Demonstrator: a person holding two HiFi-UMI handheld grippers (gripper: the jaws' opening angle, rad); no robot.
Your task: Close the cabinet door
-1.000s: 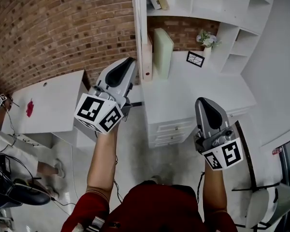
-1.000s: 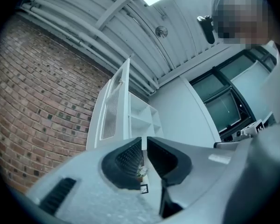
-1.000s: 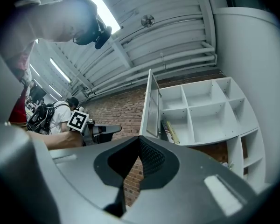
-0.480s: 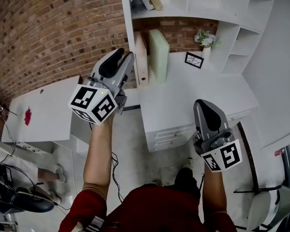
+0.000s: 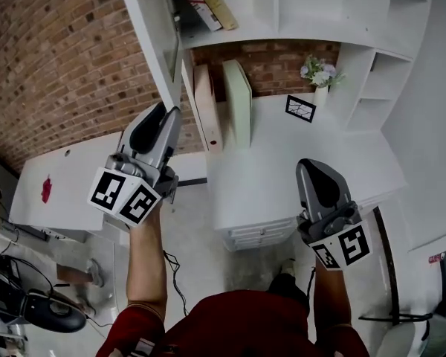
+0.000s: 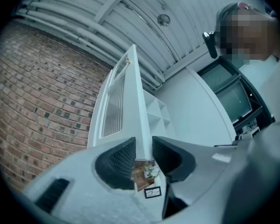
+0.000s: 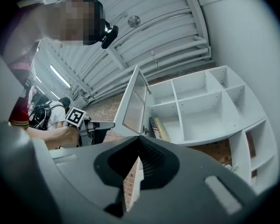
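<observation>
The white cabinet door with its glass panel stands swung out from the shelf unit at the top left of the head view. My left gripper sits just below the door's lower corner, pointing up at it. In the left gripper view the door's thin edge lines up with the gap of the left gripper. The jaws are closing and the pads do not press on the door. My right gripper hovers shut over the white counter, holding nothing. The right gripper view shows the door and the left gripper beside it.
Books lie on the shelf behind the door. A pale green folder, a flower vase and a small framed card stand on the counter. Drawers lie below, a white desk and brick wall at left, a chair on the floor.
The left gripper has come away from the door's edge and moved left and back. The door now shows its face instead of its edge. The right gripper has drawn back a little.
</observation>
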